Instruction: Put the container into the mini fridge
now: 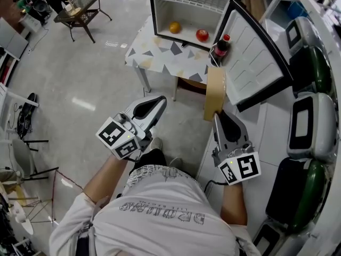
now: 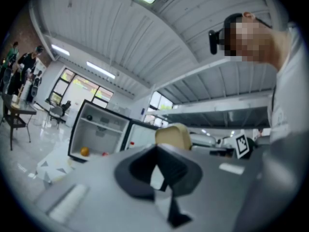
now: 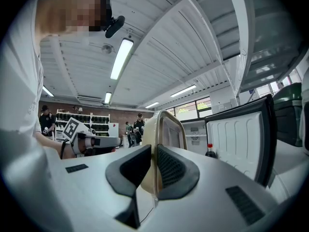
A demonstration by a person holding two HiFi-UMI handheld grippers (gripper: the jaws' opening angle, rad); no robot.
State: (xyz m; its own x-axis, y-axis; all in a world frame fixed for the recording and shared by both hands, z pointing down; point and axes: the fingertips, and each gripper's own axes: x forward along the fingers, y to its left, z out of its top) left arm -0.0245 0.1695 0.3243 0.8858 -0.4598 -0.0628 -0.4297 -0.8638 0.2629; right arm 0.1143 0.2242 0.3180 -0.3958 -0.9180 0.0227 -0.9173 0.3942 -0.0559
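The right gripper (image 3: 153,175) pinches the thin rim of a cream-coloured, round-cornered plastic container (image 1: 215,92), one jaw on each face of the wall. The container therefore stands on edge above the jaws, a slim profile that should pass easily through an opening. It hangs in the air at the near right corner of the table, in front of the open door and not yet inside. The left gripper (image 2: 157,151) has its jaws pressed together on nothing and hovers to the left, apparently kept out of the way. Farther off, a white, black-framed mini fridge (image 1: 151,7) sits on a triangle-patterned table (image 1: 154,55), its door (image 1: 250,63) swung wide to the right. An orange fruit (image 1: 175,28) and a red fruit (image 1: 202,35) lie on the fridge floor with bare space between them. A red-capped dark bottle (image 1: 221,47) stands in the door.
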